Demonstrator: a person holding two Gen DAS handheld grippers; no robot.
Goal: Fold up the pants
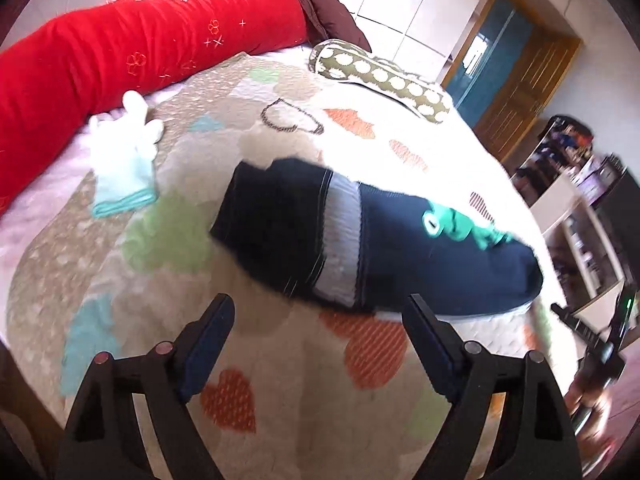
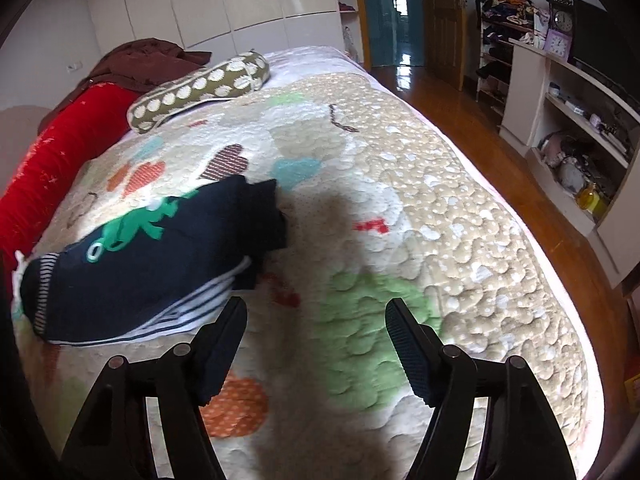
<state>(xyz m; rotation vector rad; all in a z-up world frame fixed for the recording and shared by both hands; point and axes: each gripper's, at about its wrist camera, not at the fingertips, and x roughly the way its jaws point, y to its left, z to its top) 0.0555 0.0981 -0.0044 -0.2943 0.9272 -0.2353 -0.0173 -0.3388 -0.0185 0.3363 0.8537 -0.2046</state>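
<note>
The navy pants lie folded in a bundle on the quilt, green frog patch up. Near the pants, the left gripper and right gripper hover with fingers spread, grasping nothing. Beyond the pants lies a spotted pillow.

— How does the left gripper stand?
— Jaws spread wide, gripping nothing, poised above the quilt.
— And the right gripper?
— The same: fingers parted, empty, hanging over that quilt, clear of it.
</note>
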